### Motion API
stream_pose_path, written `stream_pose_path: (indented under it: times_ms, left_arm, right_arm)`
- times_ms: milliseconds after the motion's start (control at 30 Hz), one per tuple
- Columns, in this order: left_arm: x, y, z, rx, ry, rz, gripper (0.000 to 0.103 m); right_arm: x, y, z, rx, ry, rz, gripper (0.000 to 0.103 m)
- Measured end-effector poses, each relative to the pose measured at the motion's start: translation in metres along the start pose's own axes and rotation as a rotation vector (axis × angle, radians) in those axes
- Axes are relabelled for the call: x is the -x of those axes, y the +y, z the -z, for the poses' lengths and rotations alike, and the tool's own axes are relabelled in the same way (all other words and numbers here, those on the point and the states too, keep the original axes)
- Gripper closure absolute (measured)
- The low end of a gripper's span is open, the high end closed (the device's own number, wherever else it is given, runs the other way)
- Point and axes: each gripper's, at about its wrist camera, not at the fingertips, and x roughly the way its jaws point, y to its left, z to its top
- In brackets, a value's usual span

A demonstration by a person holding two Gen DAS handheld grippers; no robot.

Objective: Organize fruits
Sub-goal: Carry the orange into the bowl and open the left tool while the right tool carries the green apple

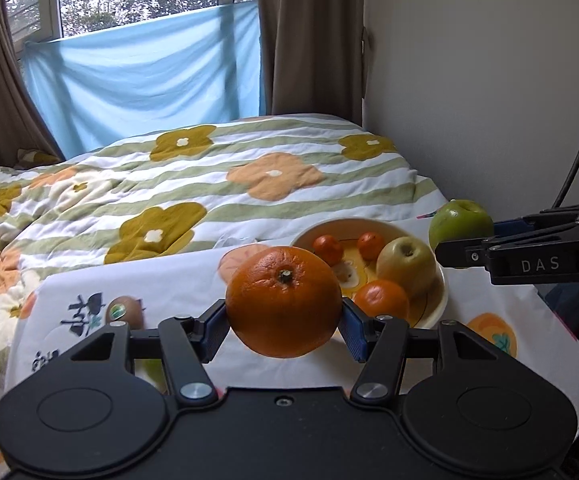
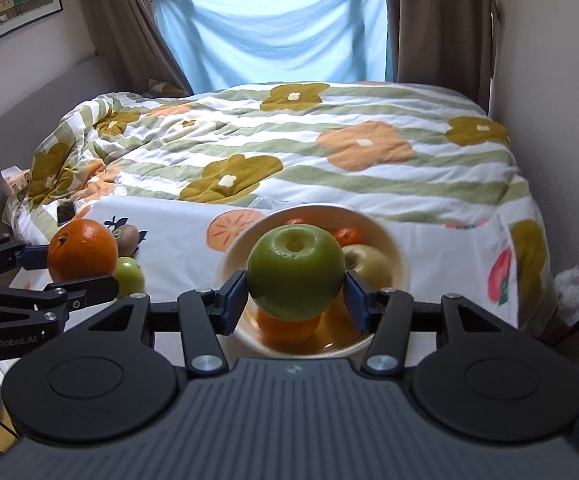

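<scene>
My left gripper [image 1: 284, 322] is shut on a large orange [image 1: 284, 301], held above the white printed tablecloth [image 1: 177, 276]. The same orange [image 2: 82, 249] shows at the left of the right wrist view. My right gripper [image 2: 296, 296] is shut on a green apple [image 2: 296, 271], hanging over a cream bowl [image 2: 393, 256]. In the left wrist view that green apple [image 1: 460, 224] sits at the right, behind the bowl [image 1: 435, 308]. The bowl holds a yellow apple [image 1: 407, 266] and small tangerines [image 1: 382, 300]. A kiwi [image 1: 124, 312] and a small green apple [image 2: 129, 278] lie on the cloth.
Behind the table stretches a bed with a flowered, striped quilt [image 1: 209, 184]. A wall [image 1: 489, 100] stands close on the right, curtains and a blue sheet over the window at the back. A dark phone [image 2: 66, 213] lies on the quilt's left.
</scene>
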Motion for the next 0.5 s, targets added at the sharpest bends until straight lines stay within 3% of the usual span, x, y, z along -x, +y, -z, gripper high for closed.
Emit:
stream_pose_path:
  times_ms: [233, 500]
  left_arm:
    - [-0.053, -0.008, -0.026, -0.063, 0.035, 0.049, 0.041]
    - [-0.119, -0.01, -0.034, -0.104, 0.153, 0.118, 0.041]
  right_arm:
    - [-0.017, -0.024, -0.016, -0.082, -0.013, 0.03, 0.036]
    - [-0.046, -0.037, -0.026, -0.162, 0.007, 0.069, 0.036]
